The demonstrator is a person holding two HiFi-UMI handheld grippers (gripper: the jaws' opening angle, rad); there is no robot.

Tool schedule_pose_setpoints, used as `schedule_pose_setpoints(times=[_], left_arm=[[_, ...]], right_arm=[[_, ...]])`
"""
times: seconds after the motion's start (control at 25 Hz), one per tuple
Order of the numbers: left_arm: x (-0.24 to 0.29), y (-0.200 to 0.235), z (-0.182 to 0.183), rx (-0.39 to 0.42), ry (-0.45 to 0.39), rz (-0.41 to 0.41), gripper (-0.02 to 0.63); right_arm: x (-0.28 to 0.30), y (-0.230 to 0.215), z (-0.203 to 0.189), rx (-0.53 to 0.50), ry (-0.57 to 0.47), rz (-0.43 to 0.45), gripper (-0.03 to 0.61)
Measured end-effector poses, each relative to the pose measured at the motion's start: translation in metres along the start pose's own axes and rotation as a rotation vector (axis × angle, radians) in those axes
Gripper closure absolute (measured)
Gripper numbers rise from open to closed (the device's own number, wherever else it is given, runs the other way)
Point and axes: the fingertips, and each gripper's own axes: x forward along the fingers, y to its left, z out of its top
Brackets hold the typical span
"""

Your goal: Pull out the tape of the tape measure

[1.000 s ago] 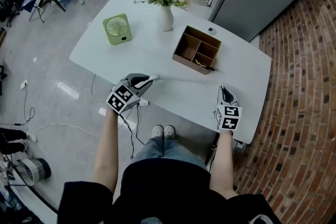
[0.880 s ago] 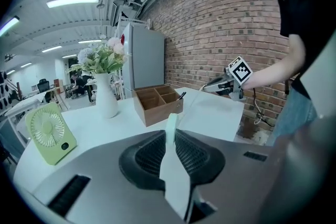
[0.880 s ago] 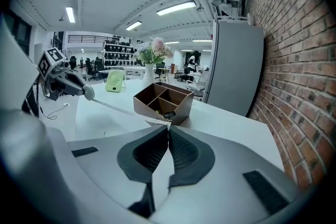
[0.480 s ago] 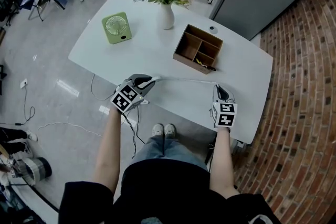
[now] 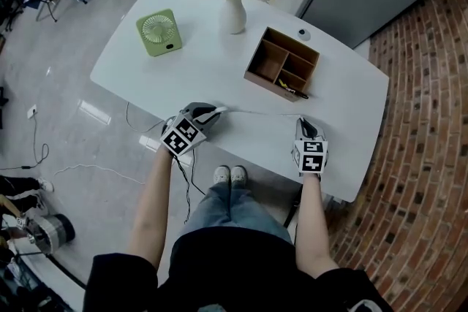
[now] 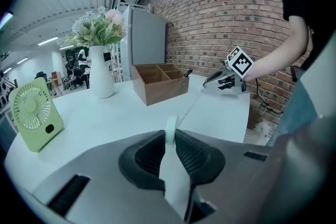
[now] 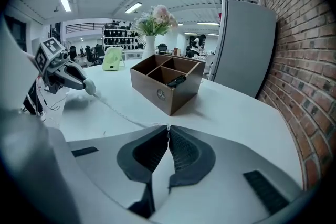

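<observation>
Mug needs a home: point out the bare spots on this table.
Bare: the wide middle between fan, wooden box and tape; also the right end beyond the box. Crowded: the near edge, where the tape stretches.

Mostly swallowed between jaws — round white tape measure case (image 6: 171,126); too small to name — dark item (image 7: 177,81) in brown wooden box (image 7: 157,94).

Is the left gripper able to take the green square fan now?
Probably not: the left gripper is shut on the white tape measure, though nothing stands between it and the green fan.
</observation>
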Motion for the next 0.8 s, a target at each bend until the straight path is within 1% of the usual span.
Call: schedule_pose_setpoints(times=[0.2, 0.32, 0.44, 0.8], left_arm=[[0.009, 0.008, -0.004, -0.003, 0.013, -0.011, 0.541], [0.013, 0.009, -0.007, 0.014, 0.025, -0.022, 0.540], [0.017, 0.009, -0.009, 0.026, 0.013, -0.030, 0.540], [0.016, 0.012, -0.009, 0.010, 0.028, -0.033, 0.537]], right_arm=[[0.016, -0.003, -0.004, -0.005, 0.037, -0.015, 0.568], [0.019, -0.007, -0.007, -0.009, 0.052, -0.032, 0.568], [0.020, -0.010, -0.012, -0.001, 0.062, -0.043, 0.568], [0.023, -0.009, -0.017, 0.005, 0.073, -0.037, 0.566]])
